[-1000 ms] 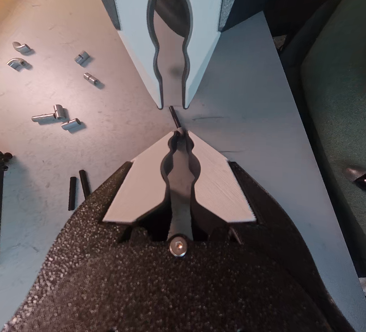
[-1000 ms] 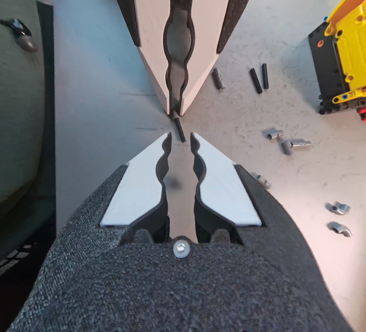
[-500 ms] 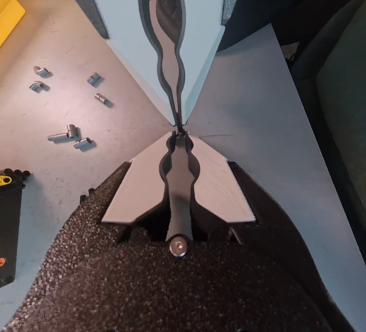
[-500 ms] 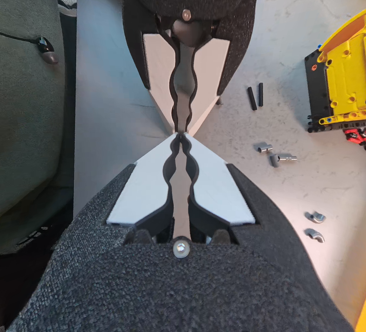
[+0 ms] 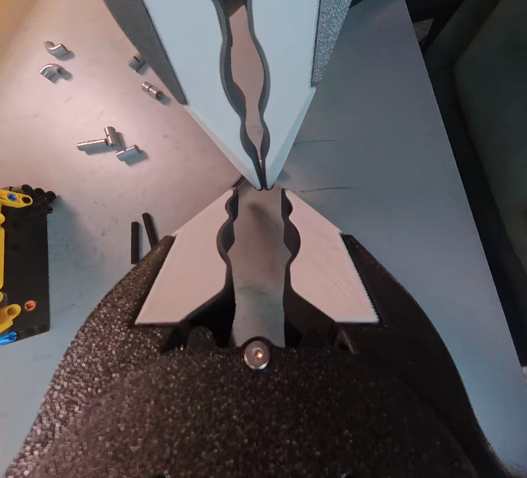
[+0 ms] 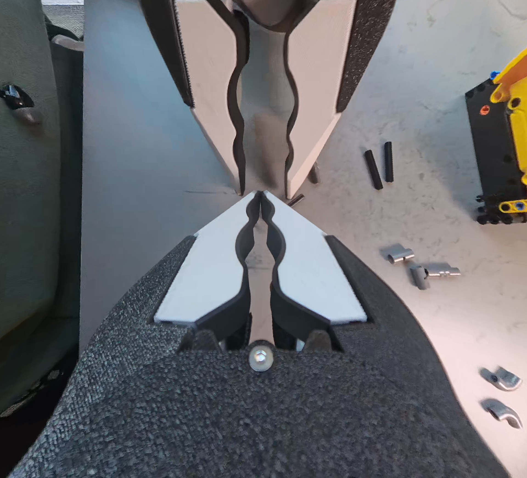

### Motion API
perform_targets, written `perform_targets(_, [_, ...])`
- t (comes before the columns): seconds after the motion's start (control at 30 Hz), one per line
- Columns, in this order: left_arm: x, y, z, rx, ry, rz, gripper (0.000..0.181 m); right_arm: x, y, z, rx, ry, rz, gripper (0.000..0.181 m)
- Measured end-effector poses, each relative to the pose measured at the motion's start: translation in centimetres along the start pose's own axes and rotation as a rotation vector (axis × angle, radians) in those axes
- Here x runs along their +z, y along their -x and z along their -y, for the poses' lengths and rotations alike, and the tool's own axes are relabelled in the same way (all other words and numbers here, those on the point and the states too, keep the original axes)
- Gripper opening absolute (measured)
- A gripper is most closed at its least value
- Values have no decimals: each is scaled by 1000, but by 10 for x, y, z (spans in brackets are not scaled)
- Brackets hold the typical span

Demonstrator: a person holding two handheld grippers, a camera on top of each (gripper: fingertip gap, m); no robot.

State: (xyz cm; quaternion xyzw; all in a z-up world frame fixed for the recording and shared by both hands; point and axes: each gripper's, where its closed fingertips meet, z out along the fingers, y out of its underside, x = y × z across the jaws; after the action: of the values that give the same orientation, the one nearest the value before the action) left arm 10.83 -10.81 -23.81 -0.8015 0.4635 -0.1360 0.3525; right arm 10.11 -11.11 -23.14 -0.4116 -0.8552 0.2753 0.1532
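Two short black rods (image 5: 141, 233) and several small grey plastic connectors (image 5: 109, 141) are lying on the pale grey desk (image 5: 356, 128). To their right the left gripper (image 5: 259, 192) is hovering, fingers wide and empty. Opposite, the right gripper (image 6: 261, 193) is pressing its fingers tip to tip. A thin black pin (image 6: 296, 200) is showing just beside them; whether it is pinched, I cannot tell.

At the bottom of the left wrist view, the left gripper (image 5: 259, 193) has matt pale plastic fingers (image 5: 188, 276) with fine ridged layer lines, set in a coarse, speckled black body. The smooth grey tabletop (image 5: 356, 208) carries a dull sheen and faint scuffs. At left lie small grey plastic connector pieces (image 5: 109, 141), slightly glossy, and matt black ribbed plastic pins (image 5: 134, 242).
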Motion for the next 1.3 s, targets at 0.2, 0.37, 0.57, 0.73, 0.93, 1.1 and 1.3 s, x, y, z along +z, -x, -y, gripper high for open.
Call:
perform_targets(0.2, [-13, 8, -10, -31, 5, 0, 23, -13, -6, -2, -34, -27, 8, 12])
perform_targets(0.37, [-8, 8, -13, -35, 21, -4, 17, -17, -2, -23, -55, 0, 32, 18])
perform_targets(0.57, [-12, 19, -12, -66, 2, 38, 14, -2, -5, -17, 80, 12, 0, 21])
perform_targets(0.73, [-22, 32, -13, -101, -23, 83, 14, -6, -11, -25, 37, 46, 2, 20])
perform_targets(0.93, [-12, 22, -3, -152, -79, 10, 24, -10, -4, -18, -199, 2, -58, 20])
perform_targets(1.1, [-6, 4, 5, -183, -110, -110, 19, -13, 1, -9, -369, -12, -121, 20])
perform_targets(1.3, [-8, 0, 11, -188, -137, -139, 3, -14, 3, -7, -455, 9, -146, 19])
